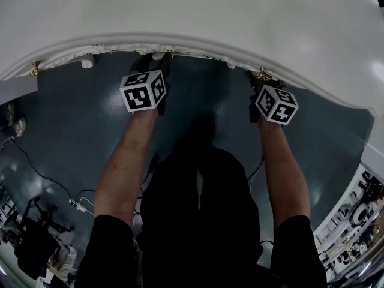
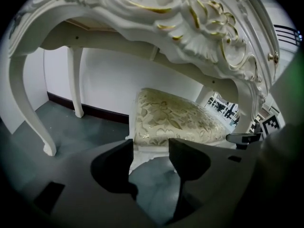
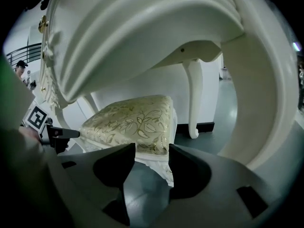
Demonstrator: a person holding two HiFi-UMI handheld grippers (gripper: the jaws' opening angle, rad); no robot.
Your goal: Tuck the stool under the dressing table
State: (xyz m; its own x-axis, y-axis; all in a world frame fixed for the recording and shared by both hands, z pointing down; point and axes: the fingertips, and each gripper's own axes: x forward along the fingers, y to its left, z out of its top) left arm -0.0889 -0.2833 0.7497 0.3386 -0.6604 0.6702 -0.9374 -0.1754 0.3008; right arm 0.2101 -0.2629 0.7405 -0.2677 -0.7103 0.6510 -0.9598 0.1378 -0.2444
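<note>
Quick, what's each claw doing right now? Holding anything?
Left claw: open, gripping nothing, tips by the stool edge.
Right claw: open, gripping nothing, tips by the stool corner.

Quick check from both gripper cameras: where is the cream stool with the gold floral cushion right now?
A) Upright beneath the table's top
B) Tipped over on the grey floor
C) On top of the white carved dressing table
A: both gripper views show the cream gold-patterned stool standing upright on the floor with the white carved dressing table arching over it.
</note>
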